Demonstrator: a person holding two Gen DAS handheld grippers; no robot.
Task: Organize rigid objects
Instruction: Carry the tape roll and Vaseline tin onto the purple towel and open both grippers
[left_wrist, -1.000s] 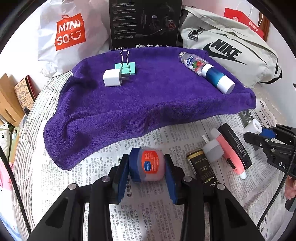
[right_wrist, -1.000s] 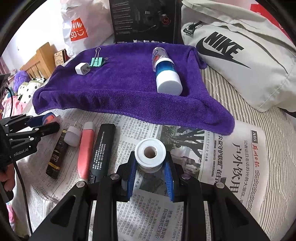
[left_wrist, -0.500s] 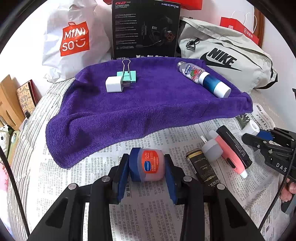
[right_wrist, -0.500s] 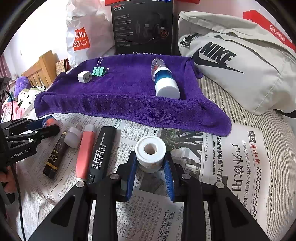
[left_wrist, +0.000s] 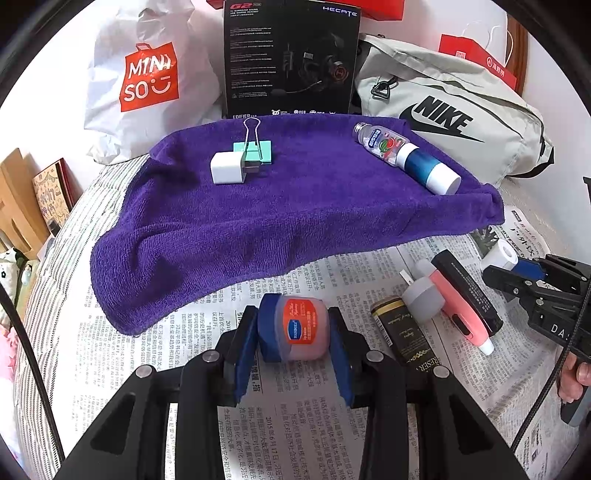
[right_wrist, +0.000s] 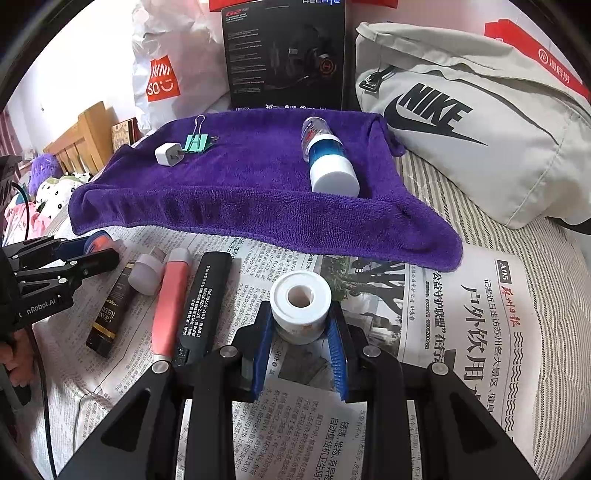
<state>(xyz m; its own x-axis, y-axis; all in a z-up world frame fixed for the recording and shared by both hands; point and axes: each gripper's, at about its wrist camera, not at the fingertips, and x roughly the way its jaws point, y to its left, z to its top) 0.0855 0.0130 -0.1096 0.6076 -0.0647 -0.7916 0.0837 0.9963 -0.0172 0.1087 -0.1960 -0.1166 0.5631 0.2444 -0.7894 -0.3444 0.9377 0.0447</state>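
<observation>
Left claw (left_wrist: 293, 332) grips a petroleum-jelly jar (left_wrist: 295, 328) above the newspaper (left_wrist: 295, 413); right claw (right_wrist: 300, 332) grips a white tape roll (right_wrist: 300, 308) near the purple towel (right_wrist: 258, 192)

Fuzzy purple cloth towel (left_wrist: 295, 206); matt printed newspaper (right_wrist: 480, 314); glossy plastic jar (left_wrist: 295, 328); smooth white plastic charger (left_wrist: 227, 168).
</observation>
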